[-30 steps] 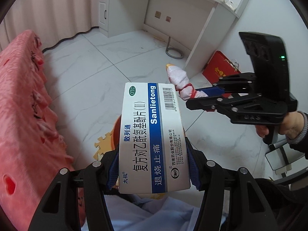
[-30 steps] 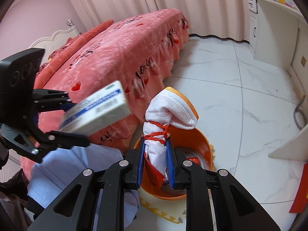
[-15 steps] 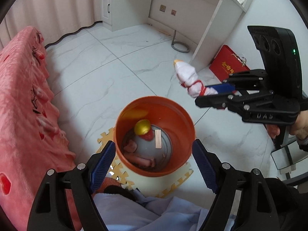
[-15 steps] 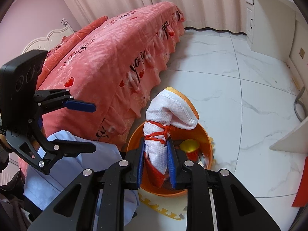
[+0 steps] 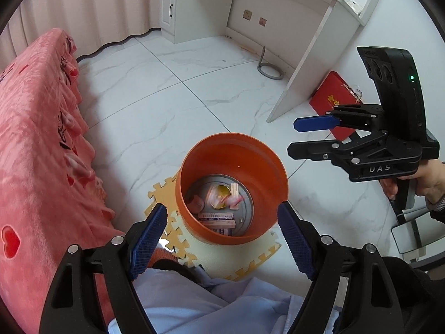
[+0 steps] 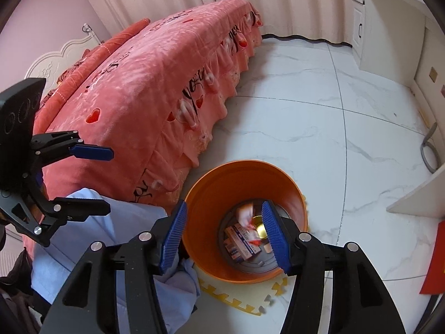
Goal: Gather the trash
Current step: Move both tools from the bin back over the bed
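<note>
Trash inside orange bin (image 5: 194,167) partly motion-blurred: white-red bundle (image 6: 246,214) smeared, medicine box (image 5: 218,222) print unreadable. Red packet (image 6: 434,261) cut by frame edge.

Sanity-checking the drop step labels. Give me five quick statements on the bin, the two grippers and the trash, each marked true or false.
1. The orange bin stands on a foam puzzle mat. True.
2. The left gripper is clamped on the medicine box. False: nothing is between its pads; the medicine box lies inside the bin.
3. The right gripper holds nothing; its jaws are opening above the bin. True.
4. The bin is empty. False: besides the box it holds a gold round item and a blurred white and red bundle.
5. A red packet lies on the floor by the white desk. True.
</note>
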